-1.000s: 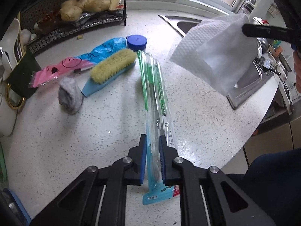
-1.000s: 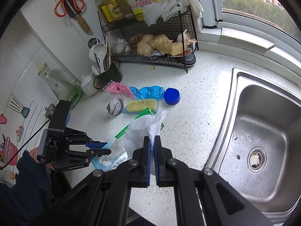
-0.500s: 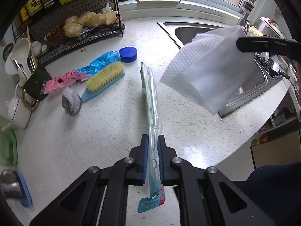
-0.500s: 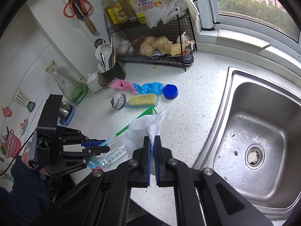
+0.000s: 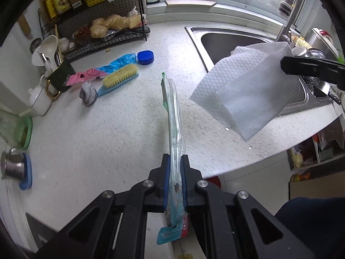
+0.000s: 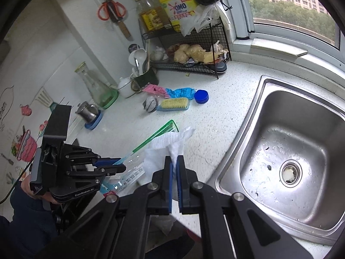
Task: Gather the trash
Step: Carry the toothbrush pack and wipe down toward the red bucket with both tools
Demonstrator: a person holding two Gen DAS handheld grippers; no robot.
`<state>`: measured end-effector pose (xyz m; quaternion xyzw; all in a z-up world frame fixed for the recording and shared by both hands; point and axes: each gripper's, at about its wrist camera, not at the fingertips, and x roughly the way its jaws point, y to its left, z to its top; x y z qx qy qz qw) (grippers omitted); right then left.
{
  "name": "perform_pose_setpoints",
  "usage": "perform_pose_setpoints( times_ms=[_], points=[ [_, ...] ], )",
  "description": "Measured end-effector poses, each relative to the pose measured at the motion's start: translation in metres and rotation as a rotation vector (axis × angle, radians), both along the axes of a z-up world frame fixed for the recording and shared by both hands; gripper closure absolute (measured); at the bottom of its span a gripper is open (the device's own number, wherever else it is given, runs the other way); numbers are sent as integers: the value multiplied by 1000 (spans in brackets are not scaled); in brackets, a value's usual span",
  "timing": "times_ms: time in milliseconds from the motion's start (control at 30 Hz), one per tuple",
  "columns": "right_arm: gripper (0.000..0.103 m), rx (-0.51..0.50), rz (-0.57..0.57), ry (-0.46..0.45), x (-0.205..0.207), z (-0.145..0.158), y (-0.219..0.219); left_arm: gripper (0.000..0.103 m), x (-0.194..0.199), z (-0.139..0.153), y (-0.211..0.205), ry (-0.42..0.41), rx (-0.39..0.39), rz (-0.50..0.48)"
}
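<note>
Plastic wrapper (image 5: 175,129) pinched in left gripper (image 5: 175,164); only right view shows right gripper (image 6: 174,165) clamping paper towel (image 6: 170,149).

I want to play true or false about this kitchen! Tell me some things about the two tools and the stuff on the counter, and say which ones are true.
1. The left tool is shut on a long clear plastic wrapper. True.
2. The right tool is open. False: it is shut on a white paper towel.
3. The blue lid sits in the sink. False: it lies on the counter.
4. The scrub brush lies on the counter near a gray crumpled wad. True.
5. Scissors with orange handles hang on the wall. True.
</note>
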<state>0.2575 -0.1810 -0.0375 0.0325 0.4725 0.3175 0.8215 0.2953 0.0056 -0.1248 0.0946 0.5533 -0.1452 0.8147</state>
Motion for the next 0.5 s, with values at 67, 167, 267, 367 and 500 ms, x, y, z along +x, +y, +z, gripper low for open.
perform_pose_setpoints(
  times_ms=[67, 167, 267, 367, 500],
  points=[
    [100, 2, 13, -6, -9, 2, -6, 95, -15, 5, -8, -10, 2, 18],
    [100, 5, 40, -16, -26, 4, -13, 95, -40, 10, -17, -23, -5, 50],
    [100, 7, 73, -29, -43, 5, -21, 95, -66, 14, -25, -33, -4, 81],
    [100, 4, 100, -40, -62, 5, -26, 95, -93, 17, -31, -39, -10, 121],
    [100, -14, 127, -38, -83, -3, -27, 95, -126, 15, -38, -31, -28, 157]
  ],
)
